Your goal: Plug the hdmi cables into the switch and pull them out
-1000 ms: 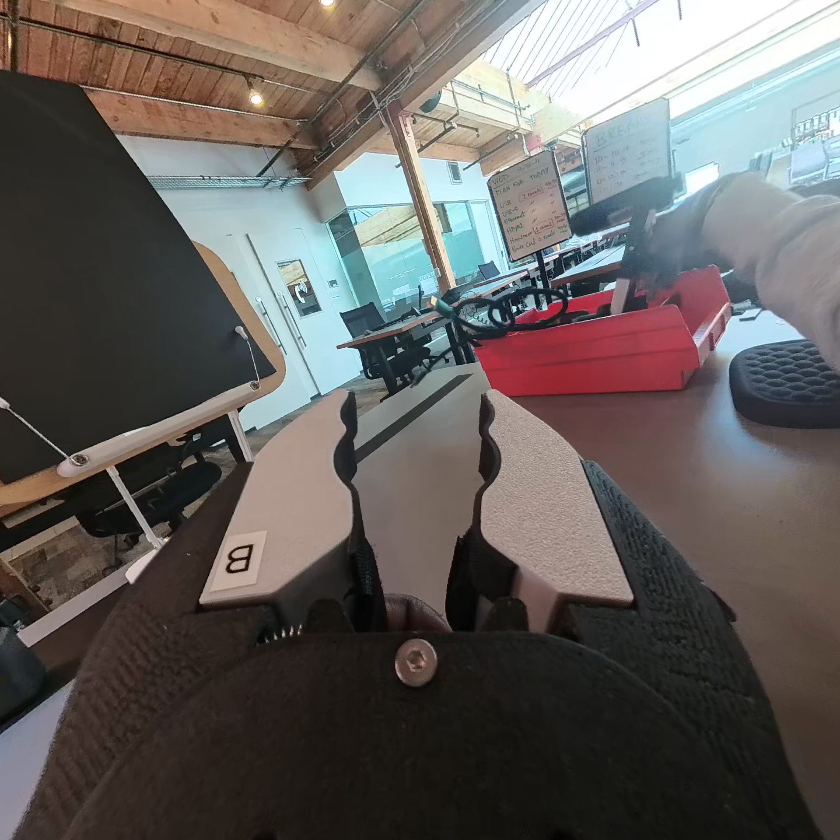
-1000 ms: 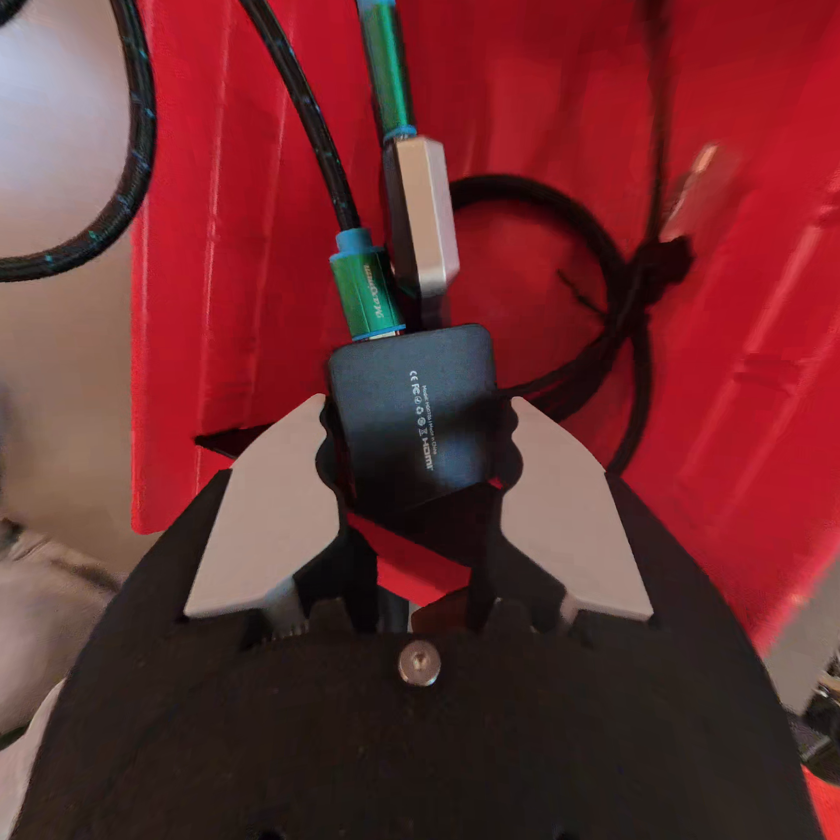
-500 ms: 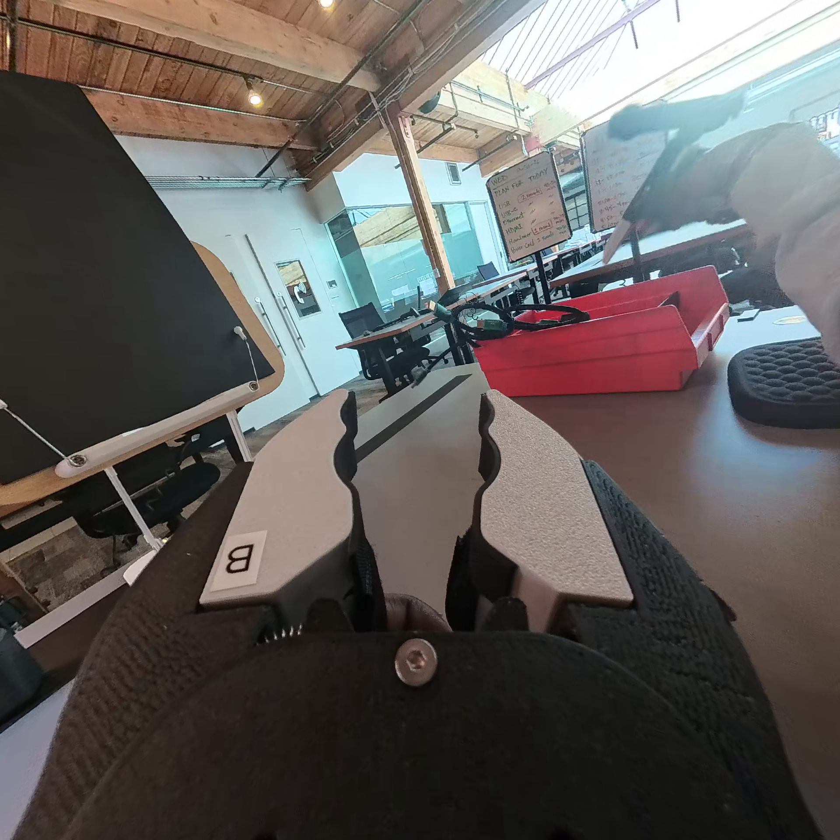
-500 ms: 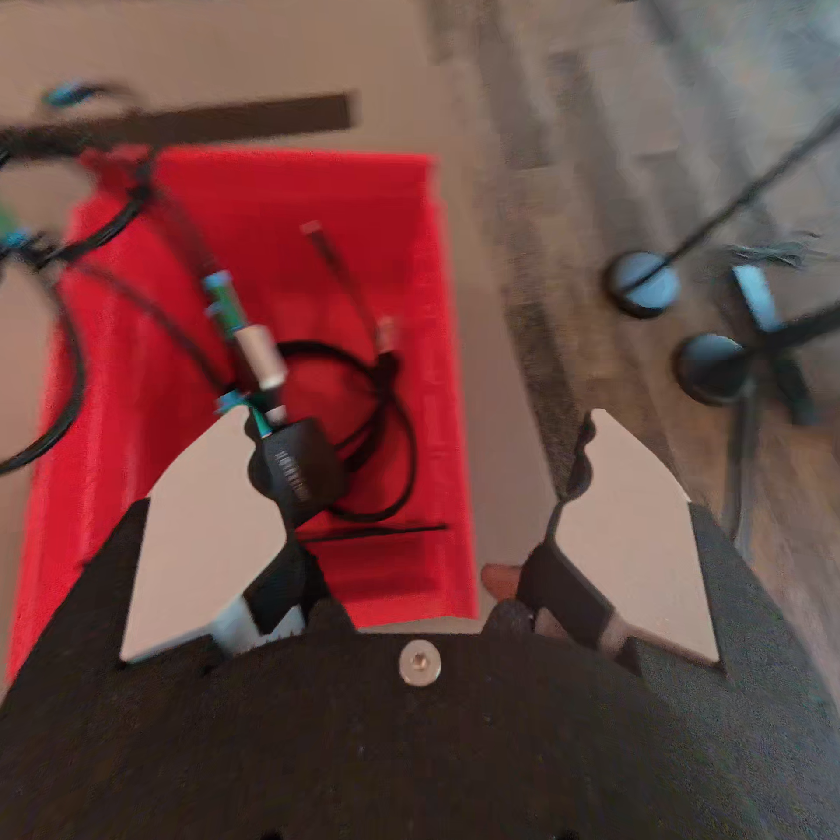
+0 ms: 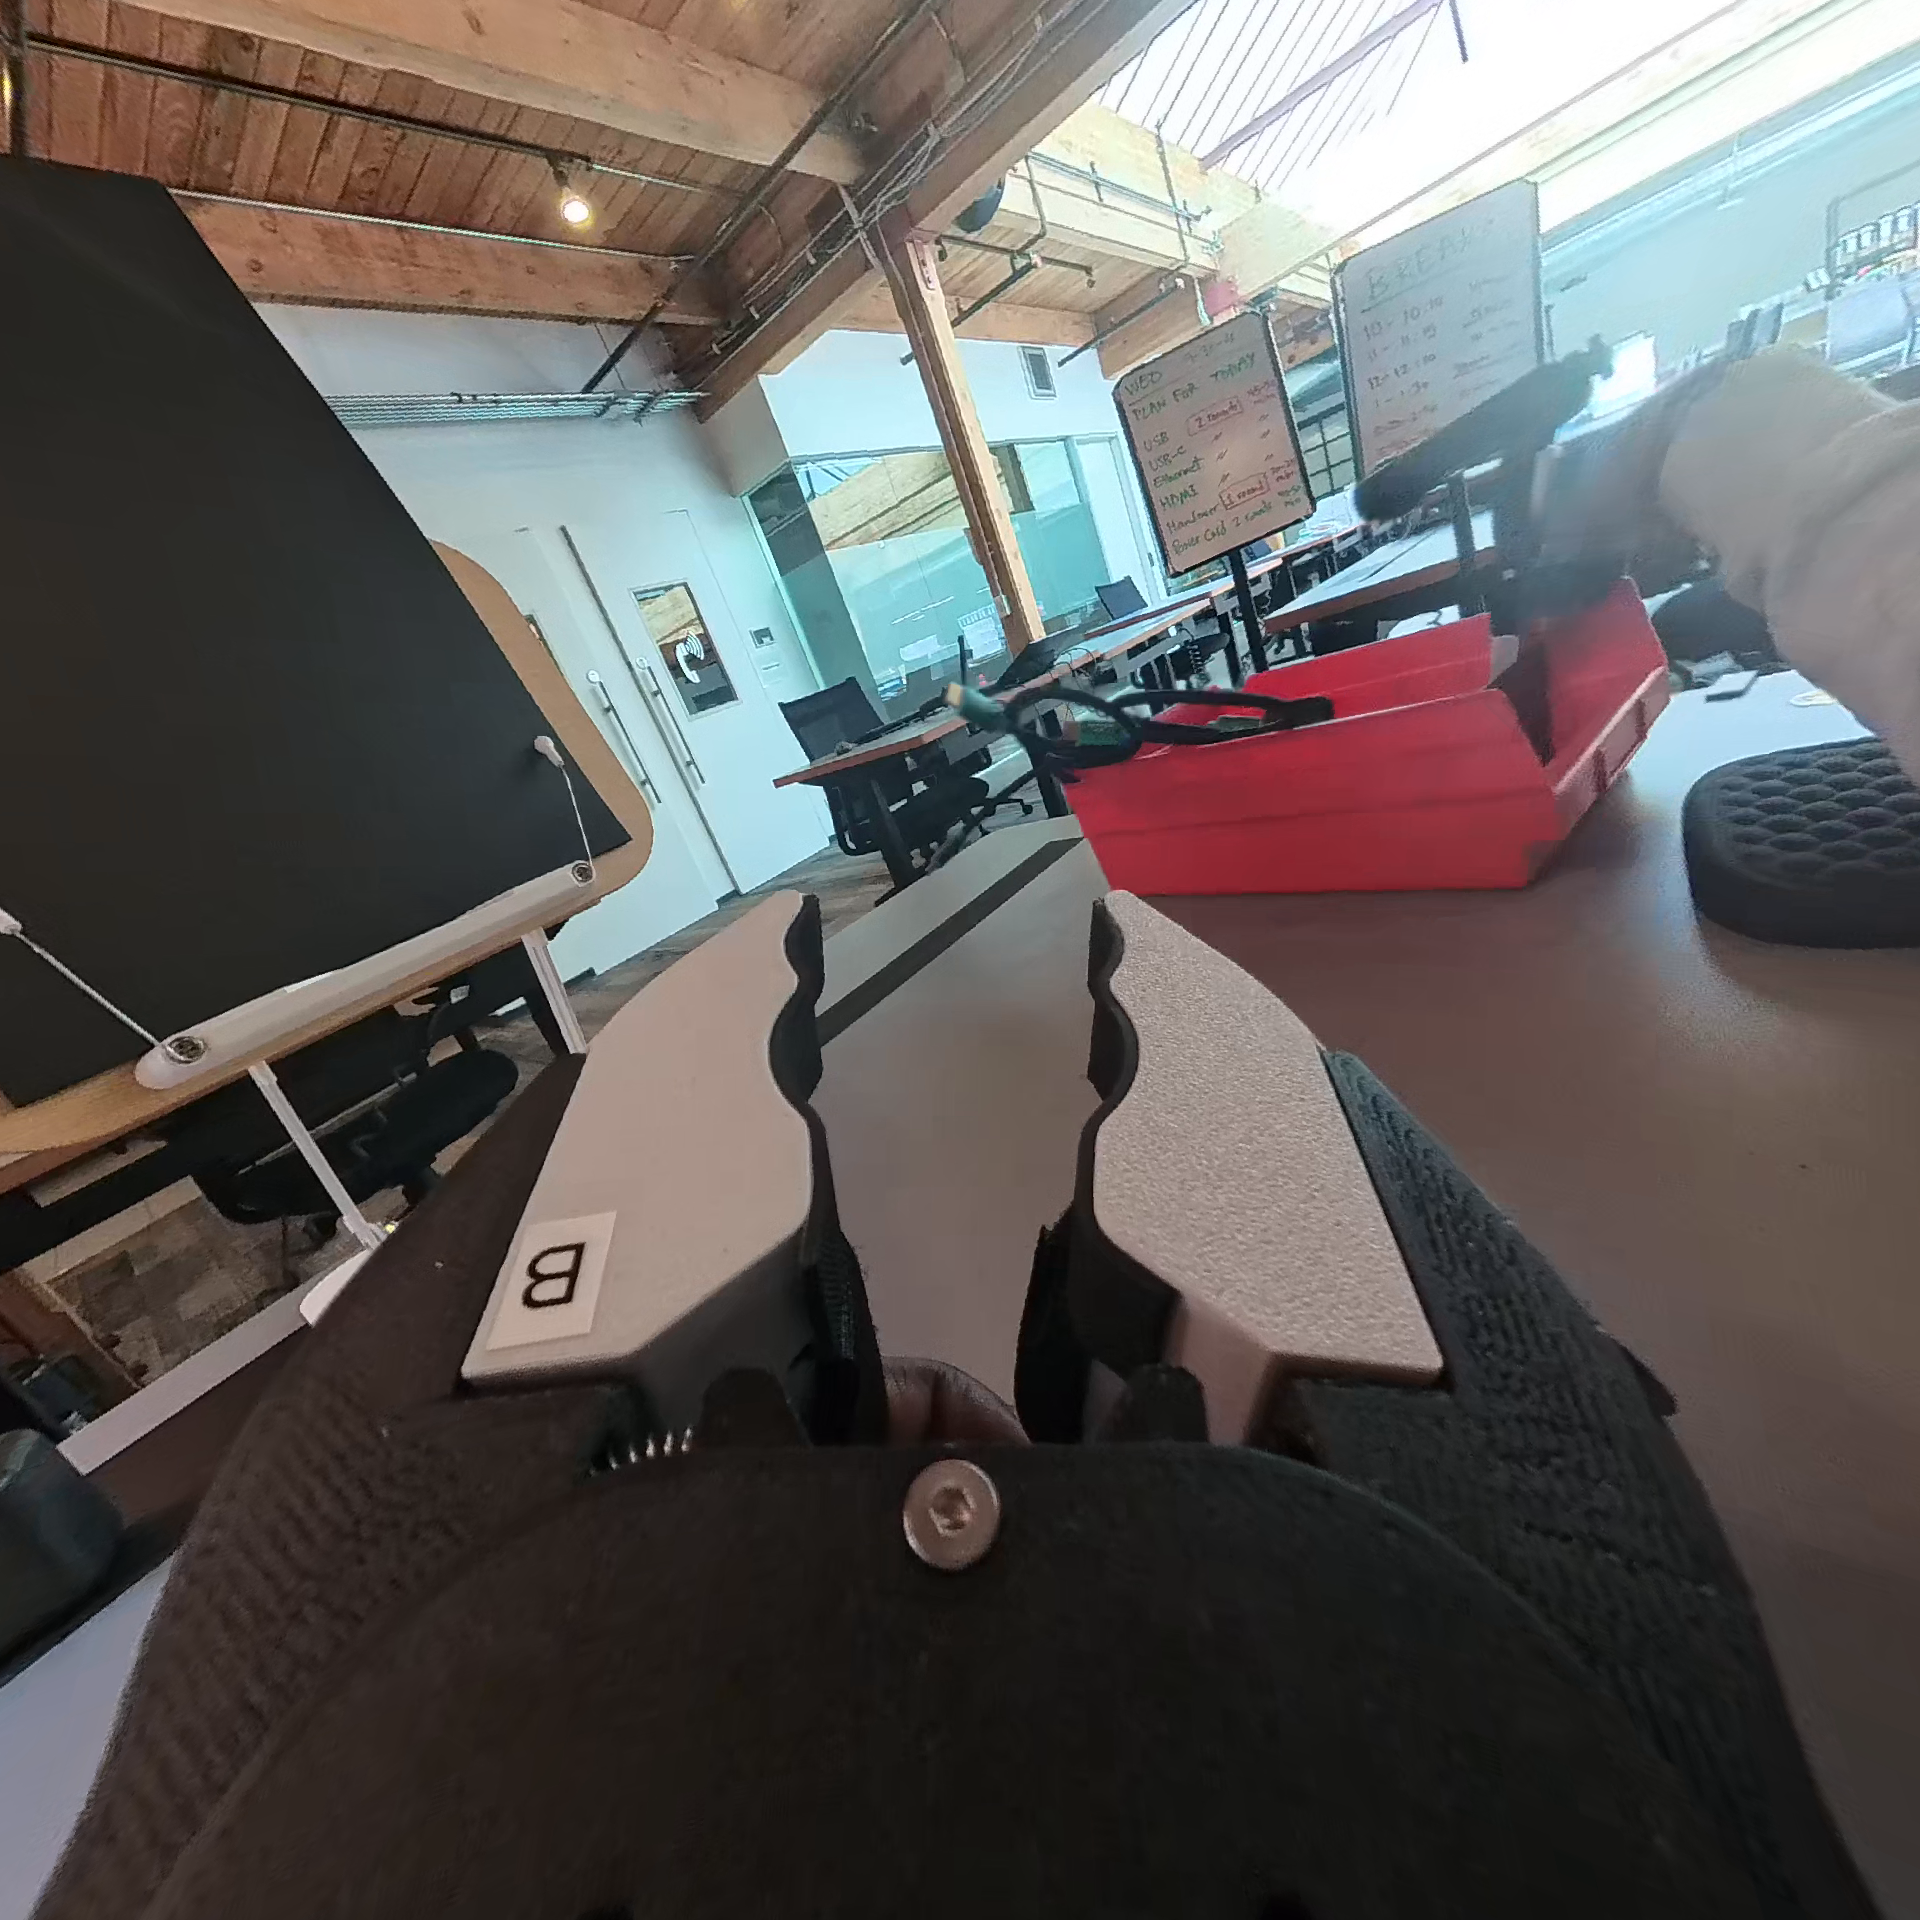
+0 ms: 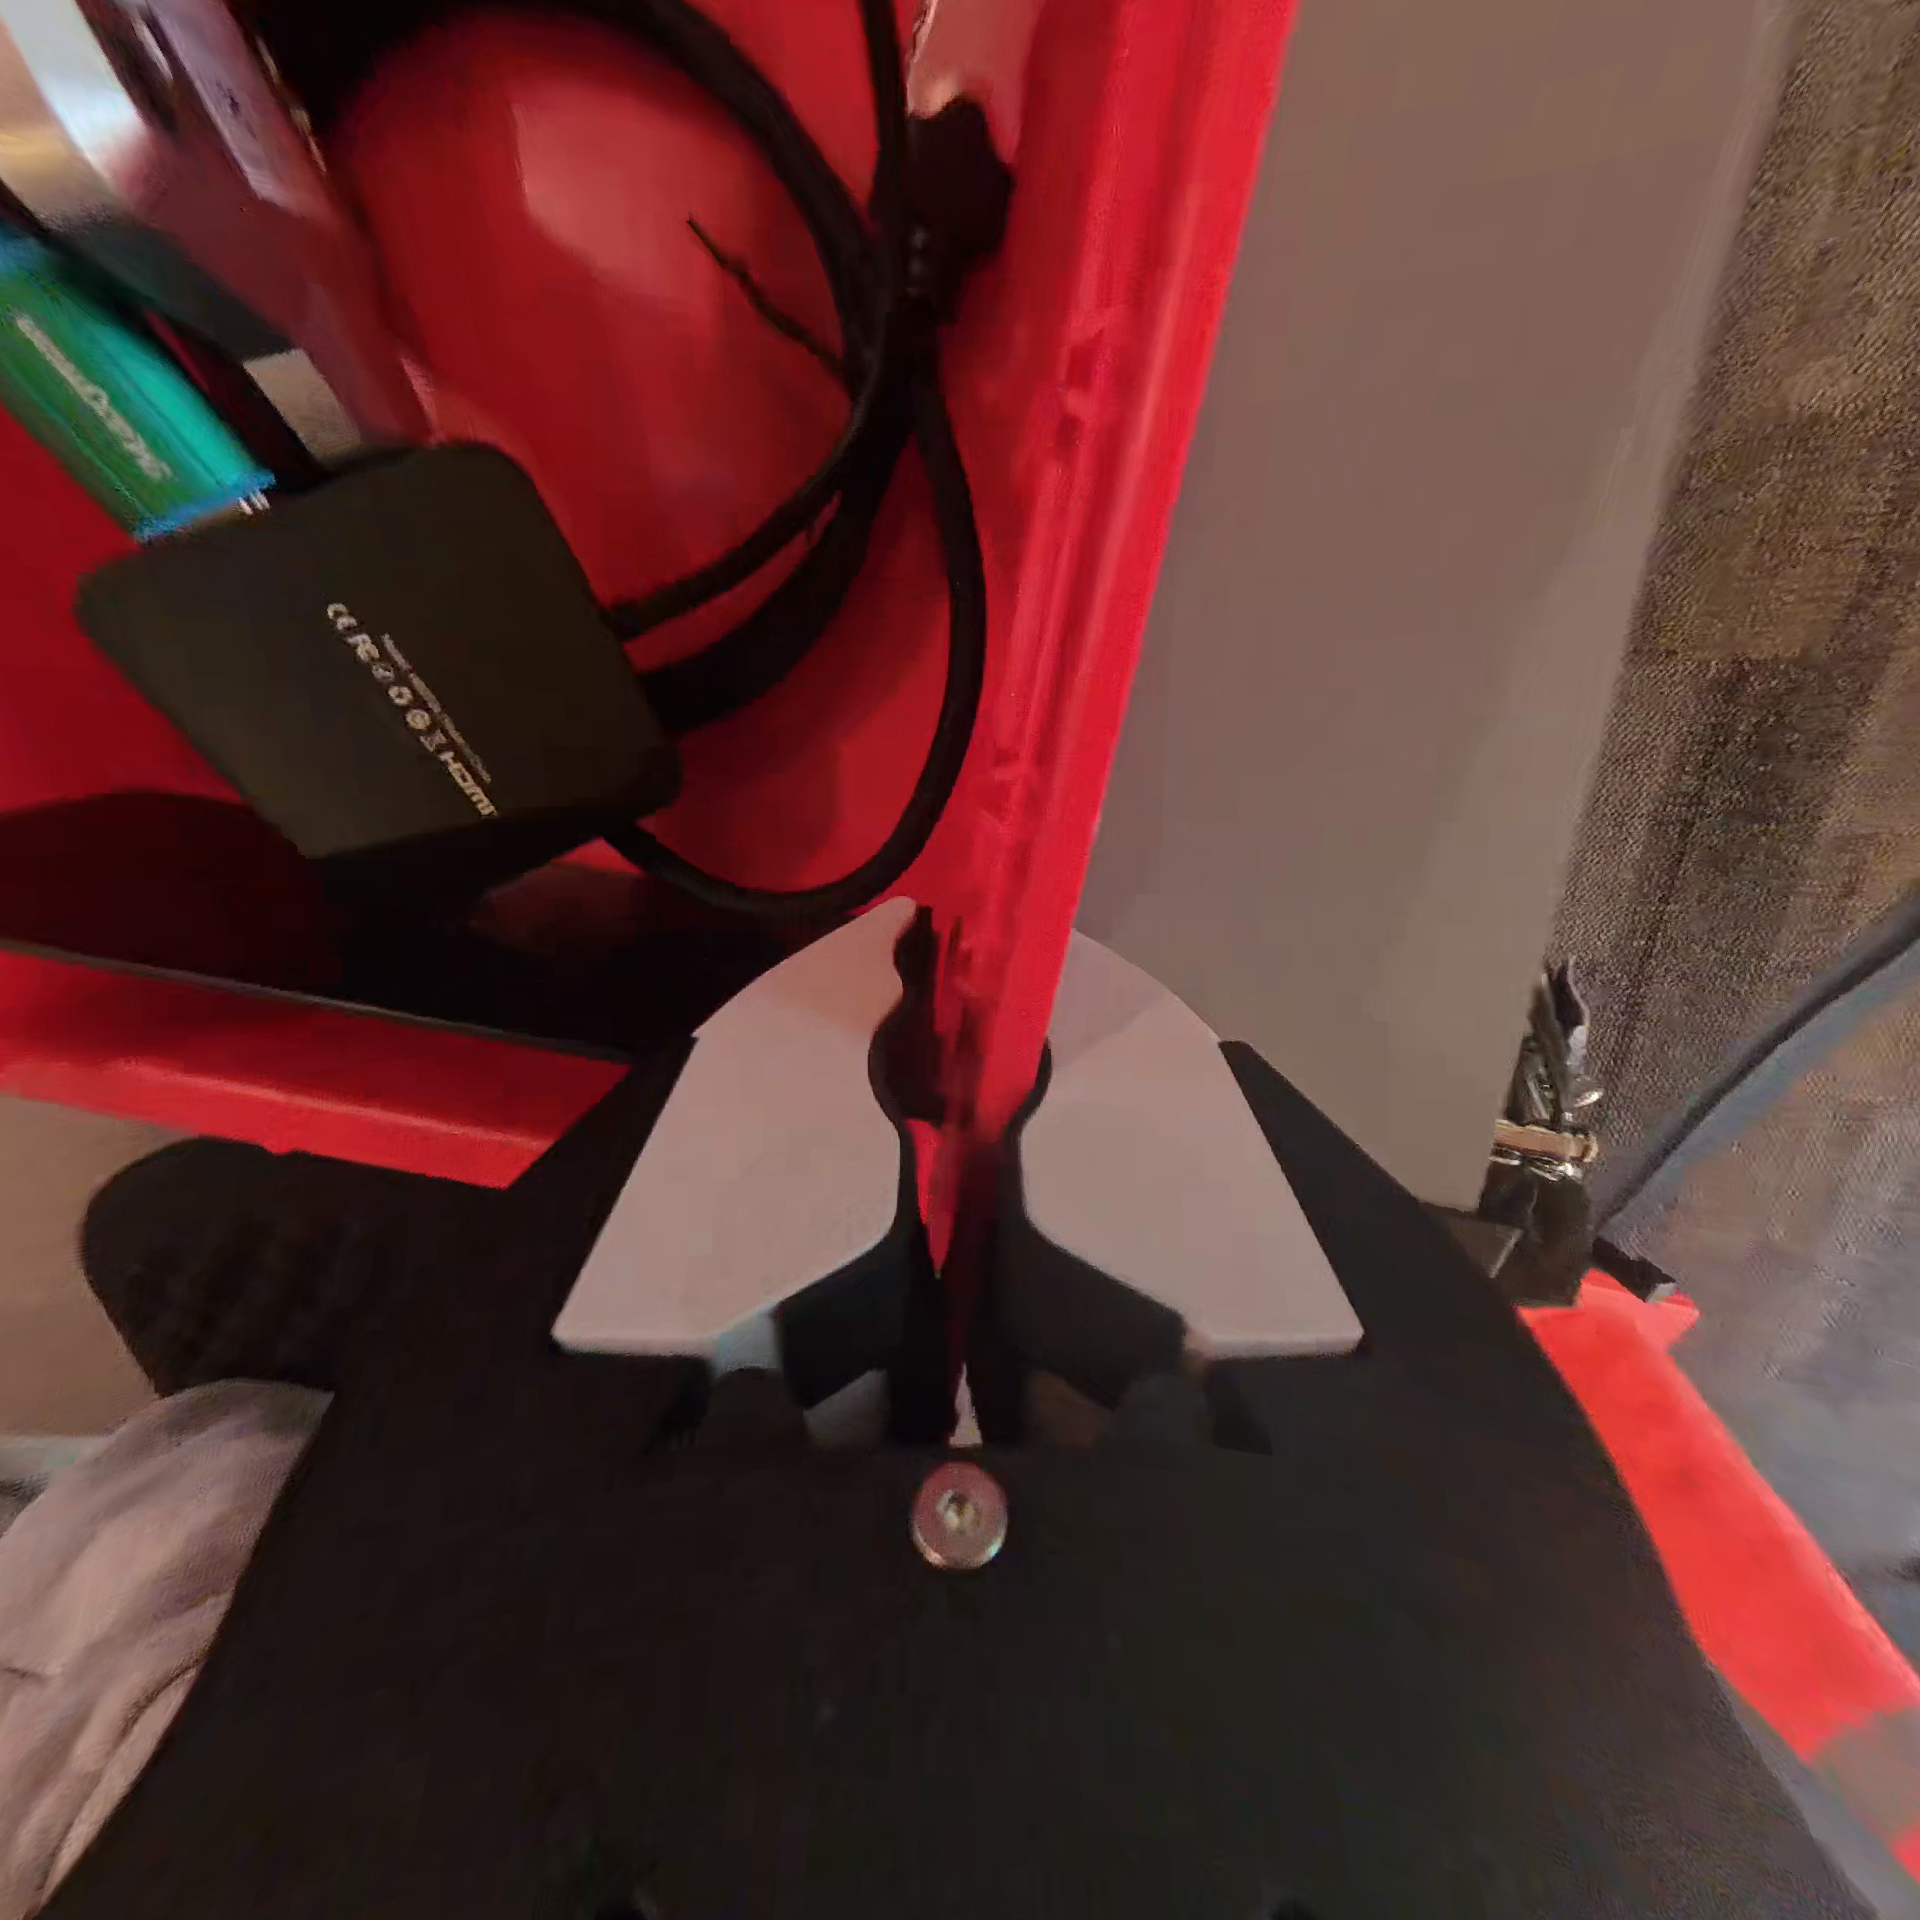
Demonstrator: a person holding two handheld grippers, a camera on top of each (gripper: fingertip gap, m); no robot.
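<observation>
In the right wrist view, the black HDMI switch lies in the red bin with a green-ended HDMI plug at its far end and a coiled black cable beside it. My right gripper is shut on the bin's right wall, one finger inside and one outside. In the left wrist view, my left gripper is open and empty, low over the table. The red bin sits far ahead with cables hanging over its left end and the right gripper at its far side.
A black honeycomb pad lies on the brown table right of the bin. A black board on a stand is off the table's left edge. Two whiteboards stand behind. Floor and a chair base show past the table's edge.
My right gripper let go of the switch, rose and opened wide, then came down and shut on the bin's right wall. The left gripper has not moved.
</observation>
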